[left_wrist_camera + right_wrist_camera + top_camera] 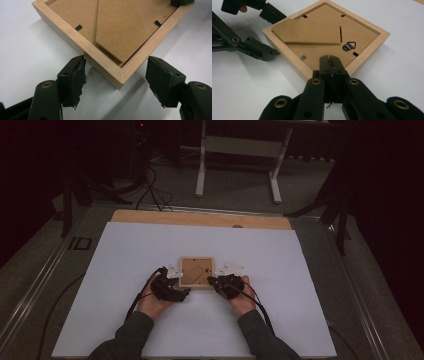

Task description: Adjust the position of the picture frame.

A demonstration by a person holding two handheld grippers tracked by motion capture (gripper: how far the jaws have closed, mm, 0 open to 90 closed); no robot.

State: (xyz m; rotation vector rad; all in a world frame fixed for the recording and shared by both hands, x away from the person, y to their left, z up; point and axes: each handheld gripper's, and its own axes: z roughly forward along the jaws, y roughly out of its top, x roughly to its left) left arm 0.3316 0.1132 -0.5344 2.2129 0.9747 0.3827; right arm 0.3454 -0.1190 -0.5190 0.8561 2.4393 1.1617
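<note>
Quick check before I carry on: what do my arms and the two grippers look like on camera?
Both forearms wear dark grey sleeves. The left gripper and right gripper are black, with brass-coloured rivets at the linkage joints and worn, ragged black pads. A black cable trails from each; pale grey plates sit on top.

I see a white sheet (150, 260) covering my worktop (200, 218), whose wooden edge shows along the top. A wooden frame (197, 272) lies face down near the sheet's centre.
</note>
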